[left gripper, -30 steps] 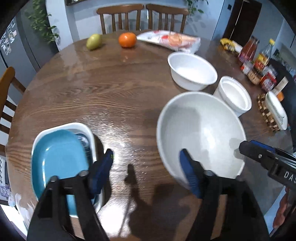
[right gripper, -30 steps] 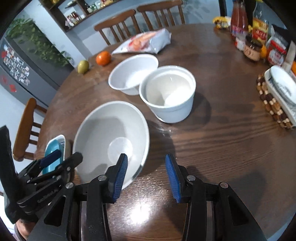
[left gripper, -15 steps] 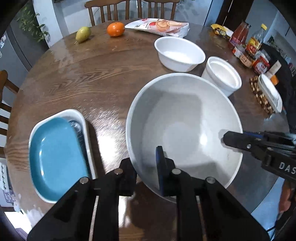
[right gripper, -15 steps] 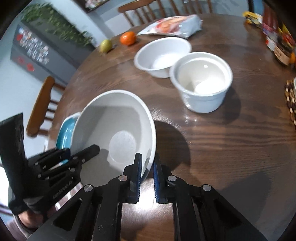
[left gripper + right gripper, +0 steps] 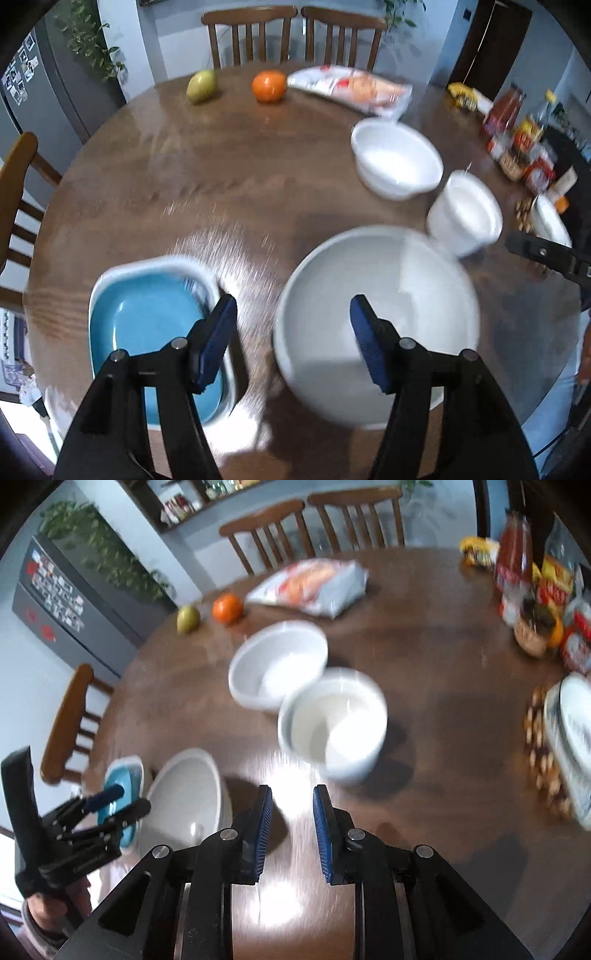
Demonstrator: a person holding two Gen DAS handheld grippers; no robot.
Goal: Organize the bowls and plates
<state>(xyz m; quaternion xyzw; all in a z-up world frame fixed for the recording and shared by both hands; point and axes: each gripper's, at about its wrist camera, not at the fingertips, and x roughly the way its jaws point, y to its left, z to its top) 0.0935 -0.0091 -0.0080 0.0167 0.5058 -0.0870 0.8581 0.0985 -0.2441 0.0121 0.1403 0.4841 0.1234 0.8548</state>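
Note:
A large white bowl (image 5: 376,295) sits on the round wooden table (image 5: 221,177) near the front; it also shows in the right wrist view (image 5: 184,797). My left gripper (image 5: 293,343) is open above its left rim, holding nothing. A blue plate (image 5: 147,325) lies in a white dish to the left. My right gripper (image 5: 290,827) is open and empty, over bare table right of the large bowl. A medium white bowl (image 5: 277,664) and a deep white bowl (image 5: 332,723) stand beyond it, touching.
A pear (image 5: 201,86), an orange (image 5: 269,85) and a snack bag (image 5: 351,88) lie at the far edge. Bottles and jars (image 5: 528,583) crowd the right side. A white dish on a beaded trivet (image 5: 569,738) is at the right. Chairs (image 5: 295,33) surround the table.
Both grippers closed on the large bowl's rim half a second ago and have now opened and let it go. The bowl rests on the table beside the blue plate. Both grippers pulled back.

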